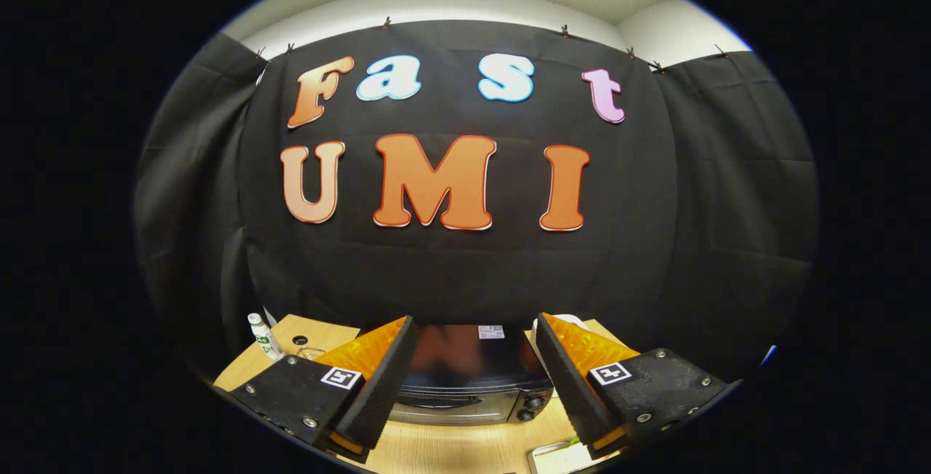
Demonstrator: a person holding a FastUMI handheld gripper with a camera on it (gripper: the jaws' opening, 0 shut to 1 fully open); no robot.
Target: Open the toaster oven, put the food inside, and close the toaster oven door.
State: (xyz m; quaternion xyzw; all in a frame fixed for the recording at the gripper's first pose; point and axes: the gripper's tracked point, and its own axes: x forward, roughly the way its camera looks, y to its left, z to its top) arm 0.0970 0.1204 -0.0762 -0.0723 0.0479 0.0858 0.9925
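A black toaster oven with a glossy top stands on the wooden table, seen from above between and beyond my fingers. Its door looks closed; the front handle strip and two knobs at its right show below the top. My gripper hovers high above the table, open wide, with nothing between its fingers. A pale tray or plate corner lies on the table near the right finger; what it carries is hidden.
A small white bottle with a green label stands at the table's back left, next to a round hole in the tabletop. A white object peeks out behind the right finger. Black cloth walls close the booth behind.
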